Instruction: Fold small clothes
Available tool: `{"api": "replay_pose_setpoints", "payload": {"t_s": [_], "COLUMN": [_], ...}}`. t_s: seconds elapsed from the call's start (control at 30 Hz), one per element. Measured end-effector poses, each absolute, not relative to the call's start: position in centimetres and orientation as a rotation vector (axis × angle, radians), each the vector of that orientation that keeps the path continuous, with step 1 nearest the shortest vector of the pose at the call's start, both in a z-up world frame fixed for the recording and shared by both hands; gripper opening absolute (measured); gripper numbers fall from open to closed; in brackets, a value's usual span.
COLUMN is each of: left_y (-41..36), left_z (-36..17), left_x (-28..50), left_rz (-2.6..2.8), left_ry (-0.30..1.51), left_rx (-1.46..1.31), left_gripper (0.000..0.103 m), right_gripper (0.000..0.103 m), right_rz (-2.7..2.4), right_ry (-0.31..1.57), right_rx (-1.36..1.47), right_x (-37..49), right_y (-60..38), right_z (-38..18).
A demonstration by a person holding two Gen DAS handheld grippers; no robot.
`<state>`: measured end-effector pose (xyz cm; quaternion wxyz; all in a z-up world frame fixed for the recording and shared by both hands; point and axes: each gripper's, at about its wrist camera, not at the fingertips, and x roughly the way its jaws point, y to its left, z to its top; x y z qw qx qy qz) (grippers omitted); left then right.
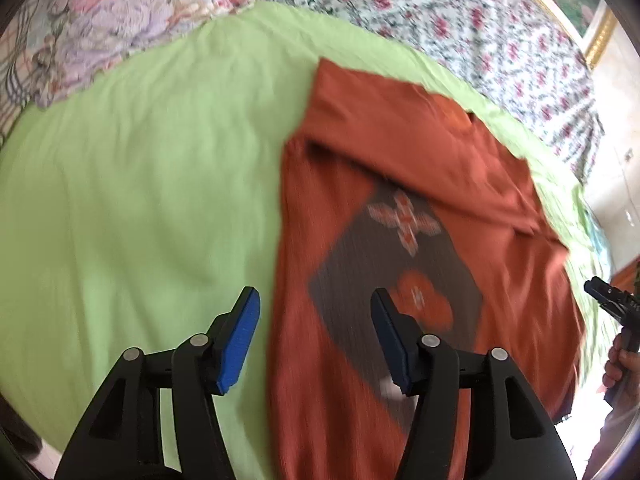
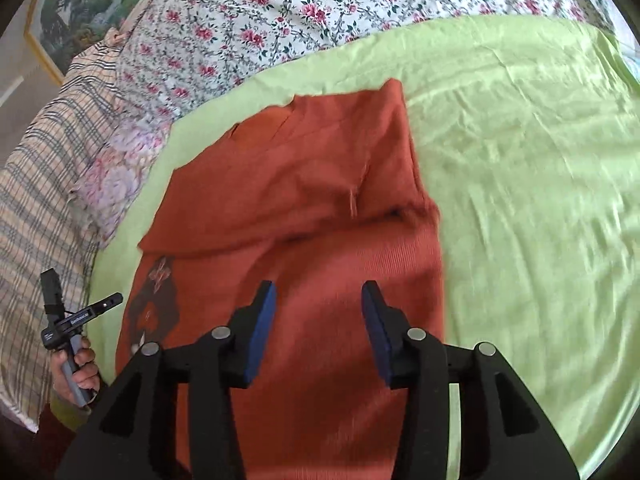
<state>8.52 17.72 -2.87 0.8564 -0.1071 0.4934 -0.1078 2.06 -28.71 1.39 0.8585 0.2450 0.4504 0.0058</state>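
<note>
A rust-orange shirt (image 1: 400, 168) with a dark diamond print (image 1: 400, 280) lies on a light green sheet (image 1: 140, 180). Its far part is folded over the body. My left gripper (image 1: 316, 320) is open and empty, above the shirt's left edge near the print. The shirt also shows in the right wrist view (image 2: 312, 208), with the fold across its middle. My right gripper (image 2: 318, 320) is open and empty above the shirt's near part. Each gripper shows at the edge of the other's view, the right one (image 1: 612, 300) and the left one (image 2: 68, 312).
The green sheet (image 2: 520, 200) covers a bed. A white quilt with red flowers (image 2: 280, 12) lies behind it. A striped pillow (image 2: 44, 184) and a pink floral cloth (image 1: 100, 28) lie at the side. A framed picture (image 2: 76, 12) hangs on the wall.
</note>
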Motion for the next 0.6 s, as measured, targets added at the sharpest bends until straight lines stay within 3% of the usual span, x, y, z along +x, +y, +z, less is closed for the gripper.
{"api": "replay_pose_setpoints", "payload": {"t_s": [0.3, 0.6], "left_y": [18.0, 17.4], "left_z": [-5.4, -6.8], "left_x": [-0.8, -3.5], "left_rz": [-0.299, -0.329], "left_ry": [1.136, 1.148], "left_rx": [-0.207, -0.224], "left_gripper": [0.062, 0.059], "right_gripper": [0.046, 0.045], "right_rz": [0.012, 0.097], "right_ry": [1.009, 0.998], "right_rx": [0.582, 0.669], "right_x": [-9.7, -9.4], "right_y": [-28.1, -26.4], "right_z": [0.0, -3.3]}}
